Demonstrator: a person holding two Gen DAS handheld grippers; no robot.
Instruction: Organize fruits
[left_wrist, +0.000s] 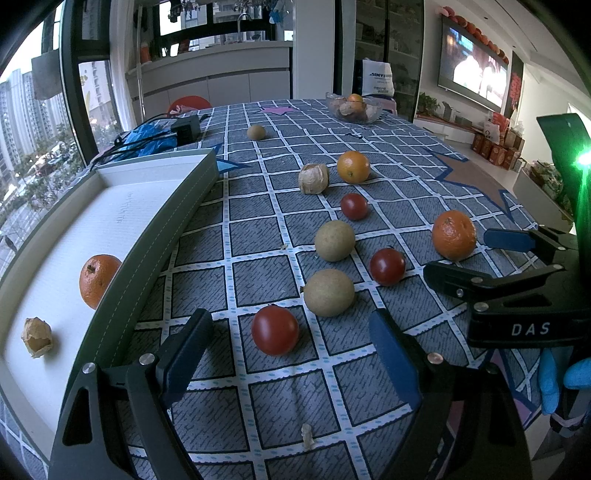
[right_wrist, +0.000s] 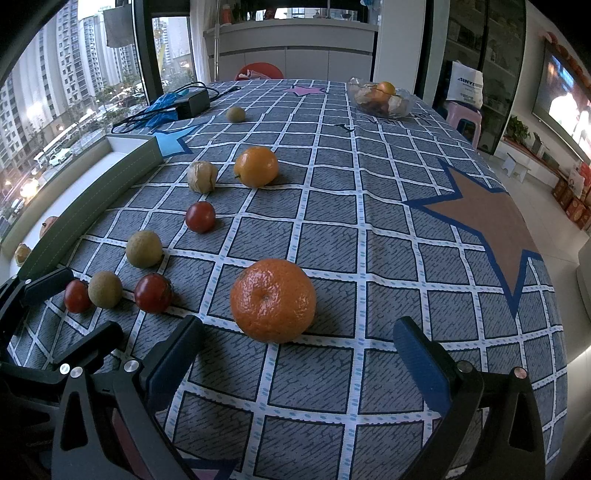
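The left gripper (left_wrist: 291, 354) stands wide open and empty, pointing down at the table (left_wrist: 280, 398). A red tomato (left_wrist: 275, 330) lies just ahead of it, between the lines of its two fingers but not touched by either pad. To the gripper's left sits a white tray (left_wrist: 110, 229) that already holds a mandarin (left_wrist: 96, 280) and a husked physalis (left_wrist: 37, 336). The step in hand looks like the approach to the next fruit to go into that tray. The next move likely calls for easing forward and down until the pads flank the tomato, closing gently since it looks soft and round enough to roll, then lifting it over the tray's wall.

The right gripper (right_wrist: 295, 354) is likewise open wide and holds nothing. A large mandarin (right_wrist: 273, 300) rests on the table just ahead of it, centred between its fingers and clear of both.

Further ahead of both grippers lie two more tomatoes, three tan round fruits, an orange and another physalis. A glass bowl (right_wrist: 382, 99) at the far end holds fruit too small to sort out. From the right wrist view the tray's wall hides most of its contents. A blue-gloved hand (left_wrist: 557, 380) is cut off at the edge of the left wrist view.
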